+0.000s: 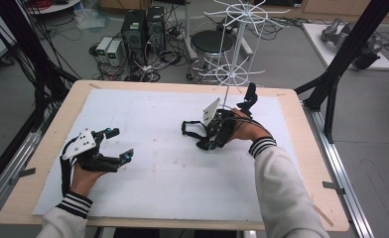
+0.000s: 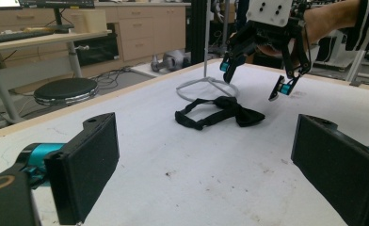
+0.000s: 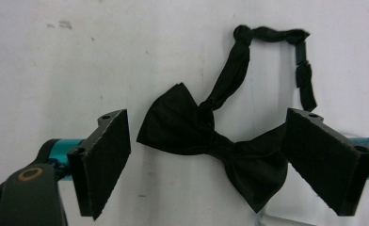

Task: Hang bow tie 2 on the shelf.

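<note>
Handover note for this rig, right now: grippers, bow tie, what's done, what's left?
Right hand-held gripper: open, poised above the black bow tie, jaws to either side of it, not touching.
Left hand-held gripper: open, holding nothing, near the table's left side.
Bow tie: flat on the white mat, strap looped, beside the base of the white wire rack.
Done: approach only; nothing gripped.
Left: probably close on the tie's knot and lift; the rack looks a likely destination.

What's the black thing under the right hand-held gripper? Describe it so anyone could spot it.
On the white table, look near the round base of the white wire rack at the far right. There lies a black bow tie with a thin strap looped behind it, the only cloth item, right below the right hand-held gripper.
</note>
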{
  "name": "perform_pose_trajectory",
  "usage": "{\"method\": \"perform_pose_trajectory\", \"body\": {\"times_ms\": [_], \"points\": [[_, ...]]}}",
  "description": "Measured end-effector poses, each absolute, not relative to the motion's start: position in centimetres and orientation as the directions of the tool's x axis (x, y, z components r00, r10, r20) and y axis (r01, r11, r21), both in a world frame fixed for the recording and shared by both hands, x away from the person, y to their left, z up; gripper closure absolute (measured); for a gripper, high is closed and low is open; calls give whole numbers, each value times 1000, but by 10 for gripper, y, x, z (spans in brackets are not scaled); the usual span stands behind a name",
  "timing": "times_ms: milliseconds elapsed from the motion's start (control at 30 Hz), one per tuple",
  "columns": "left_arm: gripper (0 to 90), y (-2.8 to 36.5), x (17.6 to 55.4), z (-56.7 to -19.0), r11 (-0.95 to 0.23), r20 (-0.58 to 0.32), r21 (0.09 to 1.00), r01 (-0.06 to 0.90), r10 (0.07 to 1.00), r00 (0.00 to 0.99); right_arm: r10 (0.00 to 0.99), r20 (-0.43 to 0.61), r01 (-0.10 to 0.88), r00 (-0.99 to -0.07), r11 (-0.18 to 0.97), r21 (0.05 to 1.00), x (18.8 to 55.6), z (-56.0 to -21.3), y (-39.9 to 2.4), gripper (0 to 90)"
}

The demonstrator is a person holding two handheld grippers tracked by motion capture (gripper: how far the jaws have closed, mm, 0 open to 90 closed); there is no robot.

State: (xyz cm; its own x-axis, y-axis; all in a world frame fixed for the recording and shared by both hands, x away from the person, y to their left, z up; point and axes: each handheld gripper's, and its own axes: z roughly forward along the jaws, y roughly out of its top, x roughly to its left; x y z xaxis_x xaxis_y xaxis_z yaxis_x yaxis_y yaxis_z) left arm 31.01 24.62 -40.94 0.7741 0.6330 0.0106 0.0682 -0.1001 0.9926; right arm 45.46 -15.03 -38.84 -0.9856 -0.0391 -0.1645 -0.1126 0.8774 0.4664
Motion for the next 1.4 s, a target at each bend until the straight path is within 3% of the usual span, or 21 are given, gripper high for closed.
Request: {"method": "perform_pose_trajectory", "body": {"times_ms": [333, 1333, 1367, 1400], "points": [[86, 242, 311, -411, -102, 9, 992, 71, 629, 778, -6, -135, -65, -991, 898, 435, 460, -399, -150, 170], [86, 243, 312, -412, -98, 5, 993, 71, 625, 780, -41, -161, -100, -986, 921, 376, 464, -407, -144, 346], [86, 243, 312, -412, -98, 6, 993, 71, 625, 781, 0, -129, -46, -992, 936, 350, 459, -406, -145, 353], [86, 243, 312, -412, -99, 6, 993, 71, 624, 781, -53, -159, -110, -986, 921, 374, 463, -407, -143, 362]]}}
